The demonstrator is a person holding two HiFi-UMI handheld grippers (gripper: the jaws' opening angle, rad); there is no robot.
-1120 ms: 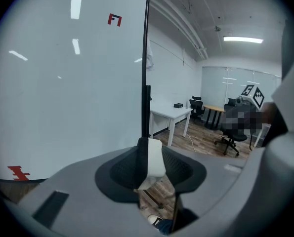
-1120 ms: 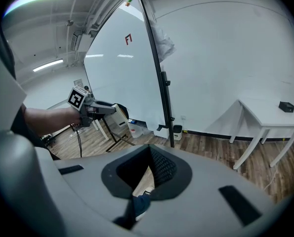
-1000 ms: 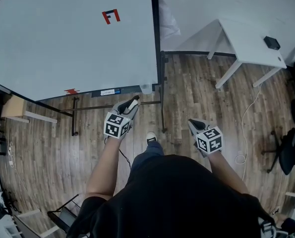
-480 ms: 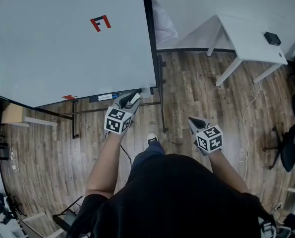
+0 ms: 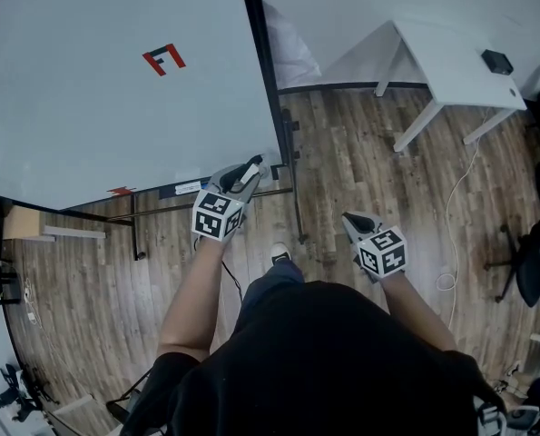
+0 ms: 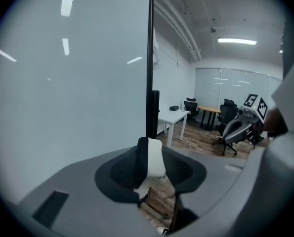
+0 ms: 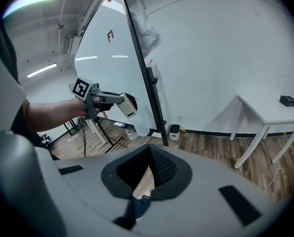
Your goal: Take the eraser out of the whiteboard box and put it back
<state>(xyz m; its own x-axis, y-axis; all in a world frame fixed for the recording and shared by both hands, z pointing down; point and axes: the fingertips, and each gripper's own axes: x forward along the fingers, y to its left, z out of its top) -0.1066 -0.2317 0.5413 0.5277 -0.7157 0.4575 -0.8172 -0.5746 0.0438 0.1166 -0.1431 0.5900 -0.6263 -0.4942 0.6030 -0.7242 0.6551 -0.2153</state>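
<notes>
- Office room with wood floor (image 5: 360,153), whiteboard (image 5: 97,89) standing on a stand, white table (image 5: 451,62) sitting off to the right.
- Left gripper (image 5: 244,173) is clamping the eraser (image 6: 154,161), white body with a dark face, pinched upright between the pads.
- Compared with a second ago, the left gripper is sitting higher and closer to the board; its tip is now overlapping the board's lower right corner in the head view, where before it was hanging below the bottom rail.
- Eraser is out of the box and in the air, so the take-out part is looking done and the return is under way.
- Pale box (image 7: 141,126) is hanging at that lower corner, just below and beside the held eraser in the right gripper view; not touching yet.
- Right gripper (image 5: 353,222) is idling low by the person's side, jaws together, gripping nothing.
</notes>
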